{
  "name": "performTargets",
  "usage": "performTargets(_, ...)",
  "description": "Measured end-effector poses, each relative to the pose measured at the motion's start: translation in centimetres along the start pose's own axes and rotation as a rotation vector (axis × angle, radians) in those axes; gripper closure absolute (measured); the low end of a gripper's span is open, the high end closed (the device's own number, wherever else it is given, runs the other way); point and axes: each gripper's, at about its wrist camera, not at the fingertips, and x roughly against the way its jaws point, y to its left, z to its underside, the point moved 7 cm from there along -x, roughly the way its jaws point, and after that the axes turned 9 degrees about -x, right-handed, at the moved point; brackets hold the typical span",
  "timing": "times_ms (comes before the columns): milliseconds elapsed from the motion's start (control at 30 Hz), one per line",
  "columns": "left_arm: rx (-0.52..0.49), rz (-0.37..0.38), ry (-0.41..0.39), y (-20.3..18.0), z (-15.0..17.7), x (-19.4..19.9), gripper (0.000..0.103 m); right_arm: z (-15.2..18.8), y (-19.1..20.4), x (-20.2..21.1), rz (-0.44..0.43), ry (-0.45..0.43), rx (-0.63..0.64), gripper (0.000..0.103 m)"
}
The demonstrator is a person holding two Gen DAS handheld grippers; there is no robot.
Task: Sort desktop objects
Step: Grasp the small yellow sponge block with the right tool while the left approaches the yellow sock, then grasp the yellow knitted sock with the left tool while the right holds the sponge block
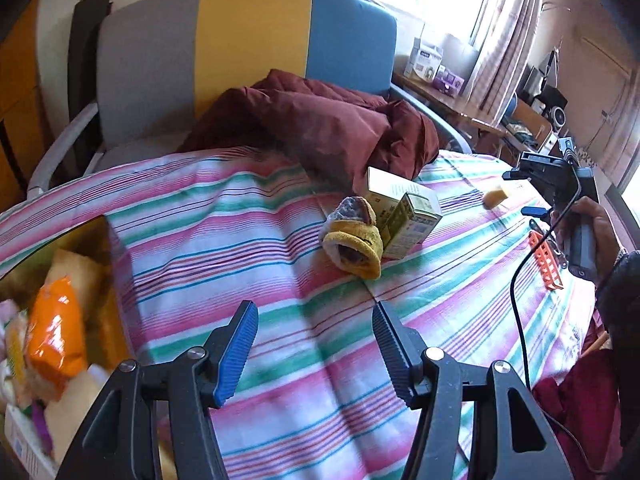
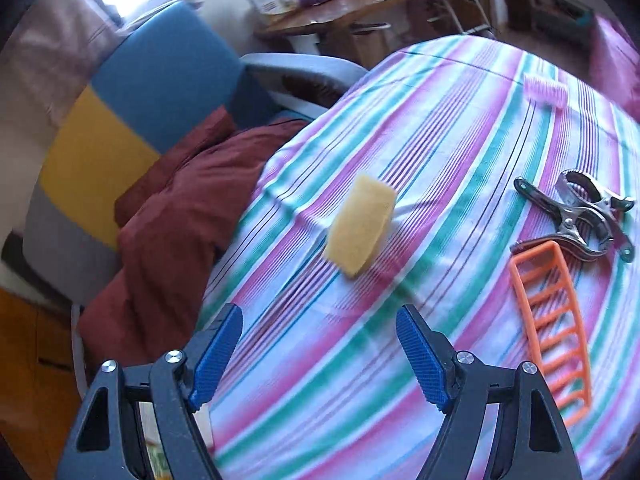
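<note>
The yellow sponge (image 2: 360, 224) is blurred in the right wrist view, so whether it rests on the striped tablecloth (image 2: 460, 128) or hangs just above it cannot be told. It sits ahead of the right gripper (image 2: 320, 354), roughly on the line between its spread, empty jaws. From the left wrist view the sponge (image 1: 495, 196) is only a small smear, far ahead and right of the jaws.

The left gripper (image 1: 316, 342) is likewise released and grasps nothing. Ahead of it and a little right lie a yellow knitted slipper (image 1: 354, 246) and, touching it behind, two green-and-cream boxes (image 1: 404, 216) whose print is unreadable.

Right of the right jaws lies an orange plastic rack (image 2: 554, 328), its near end cut off by the finger; beyond it is a metal spring clamp (image 2: 584, 216), and farther off a blurred pink object (image 2: 546, 88). A dark red quilt (image 2: 180, 208) lies ahead and left.

Left of the left jaws, a container with an orange packet (image 1: 56, 332) is partly cropped.
</note>
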Motion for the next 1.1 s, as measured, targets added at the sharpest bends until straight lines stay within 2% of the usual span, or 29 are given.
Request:
performTargets(67,0.000,0.000,0.006,0.0,-0.4,-0.8,0.043,-0.9,-0.5,-1.2,-0.001,-0.010,-0.034,0.025)
performTargets(267,-0.021,-0.009,0.039,0.0,-1.5,-3.2,0.042,-2.2,-0.1,-3.4,0.037,-0.037,-0.004,0.030)
performTargets(400,-0.057,0.018,0.031,-0.6,-2.2,-4.2,0.030,-2.7,-0.2,-4.3,0.055,-0.044,0.008,0.031)
performTargets(533,-0.117,0.016,0.016,-1.3,-3.4,-5.2,0.023,-3.3,-0.4,-4.7,0.051,-0.050,0.015,0.031)
performTargets(733,-0.218,0.021,0.058,-2.9,-5.2,-8.2,0.021,-4.3,-0.8,-4.9,0.035,-0.056,0.001,0.031)
performTargets(800,-0.192,0.037,0.072,-2.8,-5.6,-9.3,0.021,-4.4,-0.9,-5.0,0.029,-0.054,0.001,0.031)
performTargets(933,-0.079,0.107,0.108,-1.9,-5.9,-11.1,0.022,-4.6,-1.1,-5.1,0.009,-0.047,-0.020,0.031)
performTargets(1100,-0.052,0.120,0.152,-1.6,-5.6,-13.0,0.024,-4.9,-1.2,-5.1,0.011,-0.056,-0.035,0.031)
